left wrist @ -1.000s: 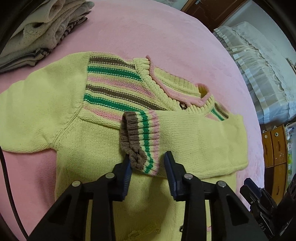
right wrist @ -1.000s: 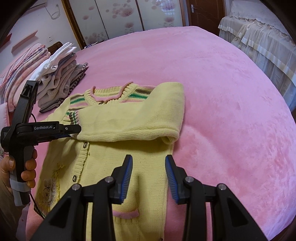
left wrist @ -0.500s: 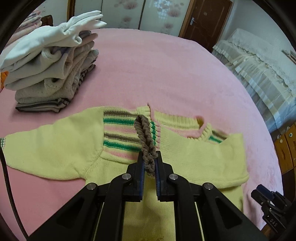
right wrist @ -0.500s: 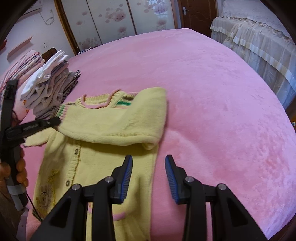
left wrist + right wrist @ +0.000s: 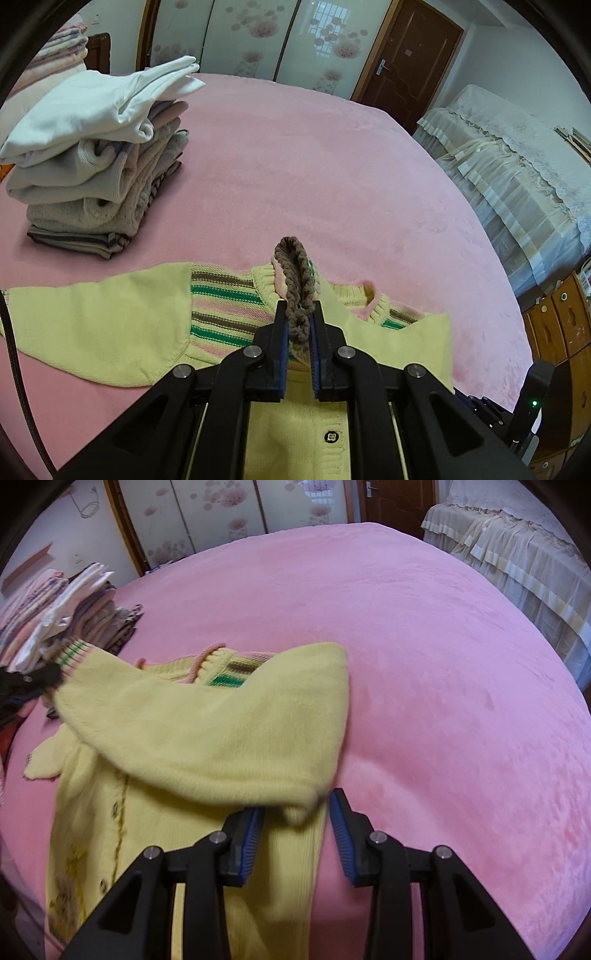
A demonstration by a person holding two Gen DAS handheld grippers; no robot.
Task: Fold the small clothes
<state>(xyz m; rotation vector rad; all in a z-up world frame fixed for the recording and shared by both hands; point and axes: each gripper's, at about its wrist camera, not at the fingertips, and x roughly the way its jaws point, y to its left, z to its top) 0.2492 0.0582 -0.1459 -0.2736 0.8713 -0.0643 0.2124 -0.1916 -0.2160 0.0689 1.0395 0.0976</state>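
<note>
Here, on the pink bed (image 5: 332, 177), the left tongs (image 5: 298, 325) are clamped on the yellow cardigan's (image 5: 192, 746) striped cuff (image 5: 295, 284), lifting the sleeve mid-fold, while the right tongs (image 5: 297, 825), apart, straddle the sleeve's fold edge, which likely needs pinning next.

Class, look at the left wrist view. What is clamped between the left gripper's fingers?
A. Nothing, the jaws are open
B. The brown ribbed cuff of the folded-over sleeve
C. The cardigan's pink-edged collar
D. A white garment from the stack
B. The left gripper is shut on the brown cuff of the yellow cardigan's sleeve, while the stack of folded clothes sits apart on the pink bed cover.
</note>
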